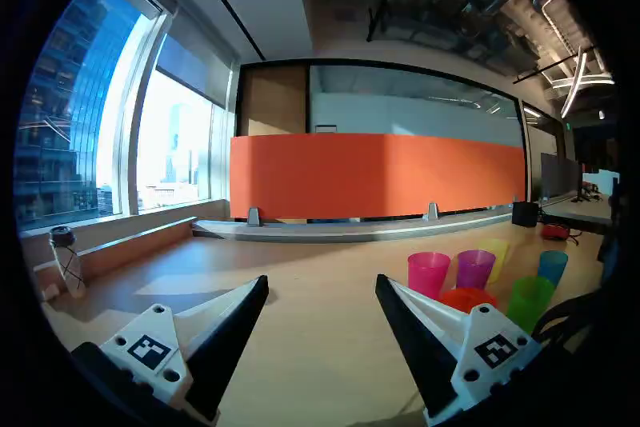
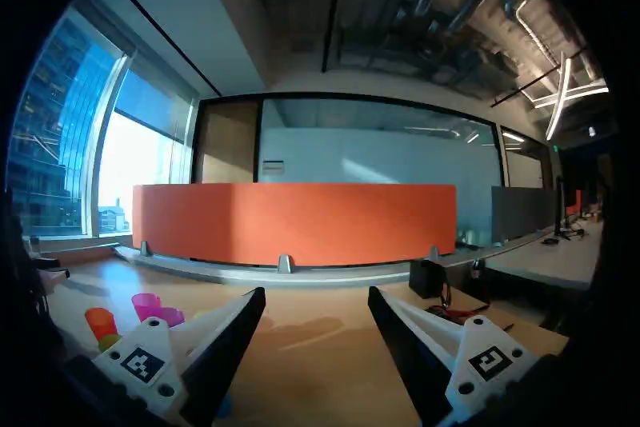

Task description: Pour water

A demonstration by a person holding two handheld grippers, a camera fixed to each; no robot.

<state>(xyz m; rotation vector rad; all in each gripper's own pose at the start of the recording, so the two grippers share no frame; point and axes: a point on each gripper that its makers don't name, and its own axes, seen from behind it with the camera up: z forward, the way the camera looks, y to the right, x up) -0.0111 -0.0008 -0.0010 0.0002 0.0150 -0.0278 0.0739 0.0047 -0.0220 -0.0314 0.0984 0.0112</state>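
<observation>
You held your left gripper (image 1: 321, 281) and right gripper (image 2: 316, 293) above the bench (image 1: 240, 259), fingers wide apart, gripping nothing. The cups (image 1: 475, 267) stood bunched toward the bench's right edge, beside your left gripper.

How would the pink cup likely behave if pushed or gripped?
The pink cup looks like thin translucent plastic, so it is probably light and apt to flex when squeezed. It narrows toward its base, so a push high up may tip it. The purple cup stands close beside it, so a sideways shove would likely knock that too.
</observation>
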